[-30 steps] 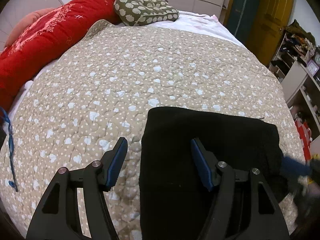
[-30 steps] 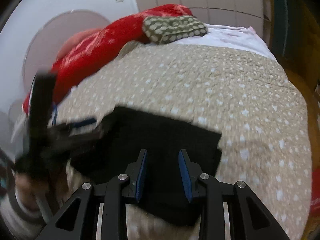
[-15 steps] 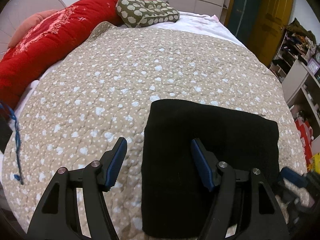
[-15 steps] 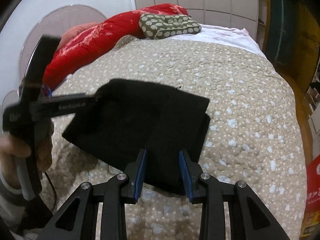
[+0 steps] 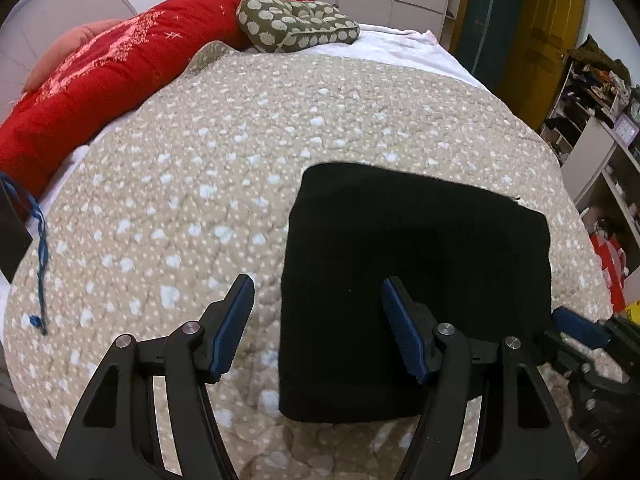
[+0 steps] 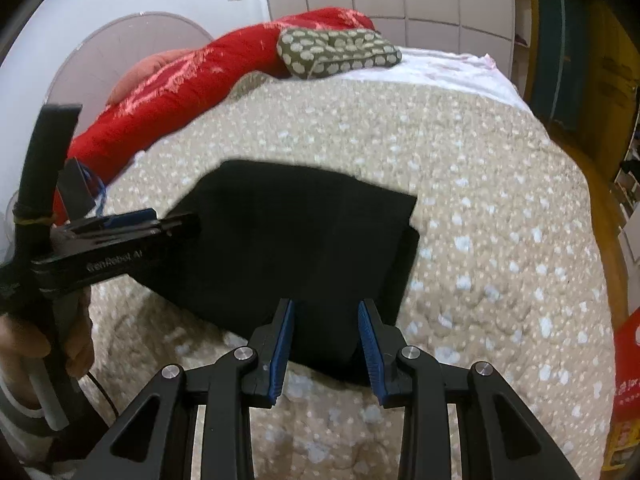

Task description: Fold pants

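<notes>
Since a second ago both grippers have pulled back from the cloth: the right wrist view was smeared with motion and sat low over the fabric, now it sits higher and steadier; the left view barely shifts.

Beige quilted bedspread with white spots (image 5: 224, 152) covers the bed. Black folded pants (image 5: 416, 264) lie flat on it as a compact rectangle, near the front edge, nothing lifted. In the right view a lower layer pokes out at the right side (image 6: 412, 240), so edges aren't quite flush.

Left gripper (image 5: 318, 320): spread wide, empty, straddling the pants' left edge. Right gripper (image 6: 326, 344): parted, narrower gap, empty, over the near edge.

Judgement: fold looks essentially done; step in hand is release/retreat. Next move, if any: square up that offset layer or smooth the top, light touch only.
</notes>
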The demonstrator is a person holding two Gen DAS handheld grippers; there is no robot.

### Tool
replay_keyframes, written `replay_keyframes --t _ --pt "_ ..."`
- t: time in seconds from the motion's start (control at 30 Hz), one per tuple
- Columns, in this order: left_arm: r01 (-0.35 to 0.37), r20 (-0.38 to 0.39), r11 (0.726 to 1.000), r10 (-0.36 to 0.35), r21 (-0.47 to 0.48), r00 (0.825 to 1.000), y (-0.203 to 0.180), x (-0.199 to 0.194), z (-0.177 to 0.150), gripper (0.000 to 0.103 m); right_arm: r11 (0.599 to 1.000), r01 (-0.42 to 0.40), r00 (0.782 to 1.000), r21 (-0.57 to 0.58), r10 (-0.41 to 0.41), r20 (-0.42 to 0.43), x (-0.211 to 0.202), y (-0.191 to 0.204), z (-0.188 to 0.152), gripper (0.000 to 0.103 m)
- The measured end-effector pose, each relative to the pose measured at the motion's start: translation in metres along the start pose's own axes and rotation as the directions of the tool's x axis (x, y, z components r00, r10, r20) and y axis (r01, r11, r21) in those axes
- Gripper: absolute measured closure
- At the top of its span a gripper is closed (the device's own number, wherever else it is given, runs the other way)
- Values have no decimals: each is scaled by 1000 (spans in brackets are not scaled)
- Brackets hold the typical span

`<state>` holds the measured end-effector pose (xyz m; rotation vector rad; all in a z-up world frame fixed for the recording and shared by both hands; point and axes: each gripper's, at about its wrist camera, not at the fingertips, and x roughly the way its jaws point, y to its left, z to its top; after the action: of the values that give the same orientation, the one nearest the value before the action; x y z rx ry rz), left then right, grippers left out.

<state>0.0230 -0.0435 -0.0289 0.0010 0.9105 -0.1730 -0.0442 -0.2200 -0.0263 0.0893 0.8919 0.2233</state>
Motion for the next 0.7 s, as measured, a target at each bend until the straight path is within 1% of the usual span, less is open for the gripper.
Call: replay_keyframes --t 0.1,0.17,0.23,0.4,0.53,0.63,0.7 --pt "-5 7 1000 5 0 1000 -2 2 -1 34 999 -20 1000 36 20 5 6 -8 -7 65" --pt "-8 3 1000 8 5 1000 -3 0 0 34 997 -35 999 66 35 -5 4 -12 -6 64" --pt "-4 -1 1000 4 15 1000 -4 -4 1 35 997 -39 999 65 40 -10 1 -12 -5 64" --pt "-1 13 1000 1 15 1000 -2 -14 2 35 999 -13 1000 35 12 27 -17 -8 4 64" --pt "3 8 1000 -3 8 1000 -2 -15 3 35 999 -1 999 38 -1 40 -19 -9 14 64" --pt "13 4 1000 -13 1 1000 0 -15 4 35 997 -11 999 78 8 44 -13 -15 18 64" --pt "19 3 1000 -19 -6 1000 2 -14 5 35 990 -34 999 137 30 37 -6 -24 20 62"
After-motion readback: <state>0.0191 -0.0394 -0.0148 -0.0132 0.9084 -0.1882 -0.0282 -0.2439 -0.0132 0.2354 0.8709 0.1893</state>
